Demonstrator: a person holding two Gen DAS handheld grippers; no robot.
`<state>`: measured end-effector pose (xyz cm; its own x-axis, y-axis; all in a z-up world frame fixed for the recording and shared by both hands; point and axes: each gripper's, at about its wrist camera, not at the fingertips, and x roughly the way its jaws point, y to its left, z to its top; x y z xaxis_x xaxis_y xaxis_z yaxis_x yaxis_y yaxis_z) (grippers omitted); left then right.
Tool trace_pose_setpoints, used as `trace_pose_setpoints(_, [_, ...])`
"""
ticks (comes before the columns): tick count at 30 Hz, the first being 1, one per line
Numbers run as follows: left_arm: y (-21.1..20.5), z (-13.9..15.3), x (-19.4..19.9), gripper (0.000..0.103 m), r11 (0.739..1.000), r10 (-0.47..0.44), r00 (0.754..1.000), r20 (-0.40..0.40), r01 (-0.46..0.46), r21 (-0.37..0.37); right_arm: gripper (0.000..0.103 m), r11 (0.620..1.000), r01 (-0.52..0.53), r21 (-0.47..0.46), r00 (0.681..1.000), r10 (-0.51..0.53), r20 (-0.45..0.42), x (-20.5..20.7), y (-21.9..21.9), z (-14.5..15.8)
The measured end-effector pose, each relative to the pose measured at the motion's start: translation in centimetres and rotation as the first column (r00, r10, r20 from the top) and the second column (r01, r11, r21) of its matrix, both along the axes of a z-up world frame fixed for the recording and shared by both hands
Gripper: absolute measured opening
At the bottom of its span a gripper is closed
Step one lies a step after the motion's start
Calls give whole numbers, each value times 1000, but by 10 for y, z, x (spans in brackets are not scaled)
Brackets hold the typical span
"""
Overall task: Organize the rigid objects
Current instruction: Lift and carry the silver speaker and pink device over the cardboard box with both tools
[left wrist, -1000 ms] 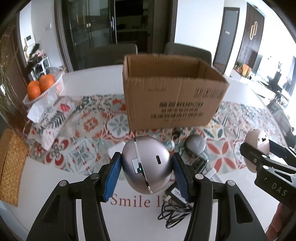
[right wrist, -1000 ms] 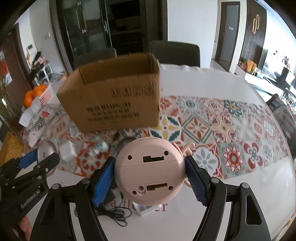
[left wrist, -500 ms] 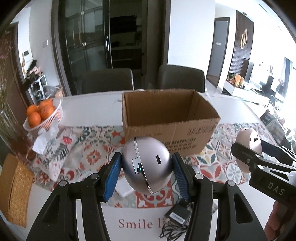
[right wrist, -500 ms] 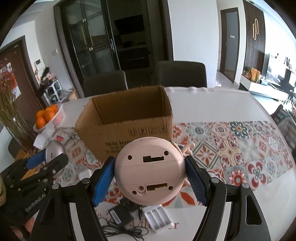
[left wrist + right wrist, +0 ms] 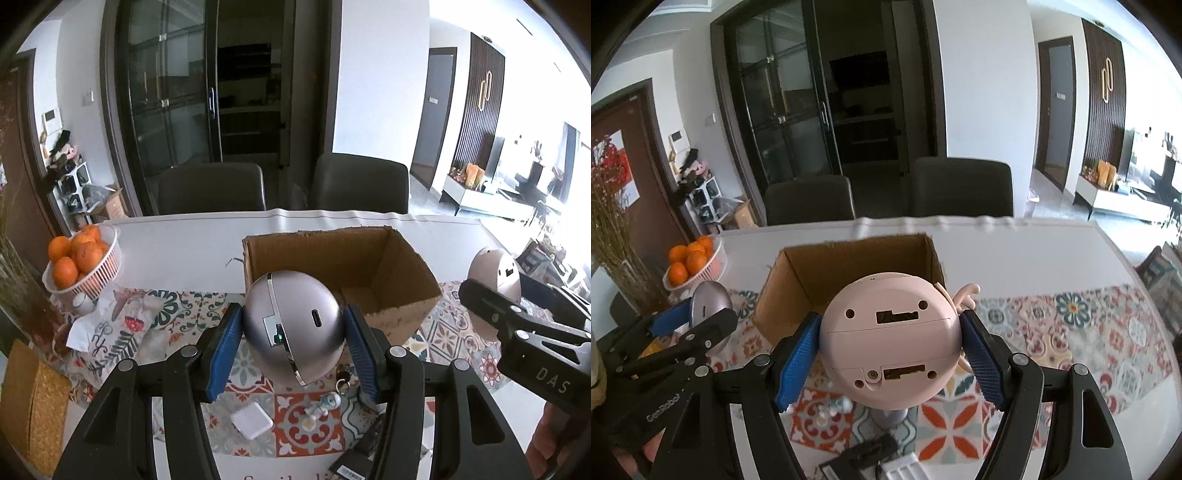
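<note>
Between the blue ribbed pads of the left gripper sits a silver egg-shaped gadget, pinched at its widest part and held above the table, just short of the cardboard box. The right gripper has its jaws pressed the same way on a pink round toy, its flat underside with slots and screw holes facing the camera, a small pink limb poking out to the right. Both loads are smooth, hard, curved shells, so each pad meets only a narrow patch of them; my worry is that a tilt or a jolt over the box rim would let either one squirt out and drop onto the table or knock the box wall. The two grippers also hang close side by side, so a clash on the way into the single opening looks possible. The box is plain brown corrugated card, open-topped, and its inside looks bare where visible. Below lies a patterned cloth with a small white square case, a tiny figurine and dark adapters, while a white basket of oranges stands well off to the left.
</note>
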<state>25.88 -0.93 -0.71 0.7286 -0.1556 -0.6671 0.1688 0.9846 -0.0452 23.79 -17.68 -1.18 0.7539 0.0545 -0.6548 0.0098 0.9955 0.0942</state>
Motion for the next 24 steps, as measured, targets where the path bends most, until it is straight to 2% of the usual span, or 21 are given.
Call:
trace_pose_setpoints(8, [-3, 8, 32, 55, 1000, -8, 1000, -13, 8, 10, 75, 1000, -22, -22, 1000, 22, 9, 31, 0, 11])
trace_pose_setpoints(24, [-10, -14, 89, 55, 1000, 10, 994, -107, -7, 29, 75, 998, -62, -3, 994, 61, -87, 98, -10, -11])
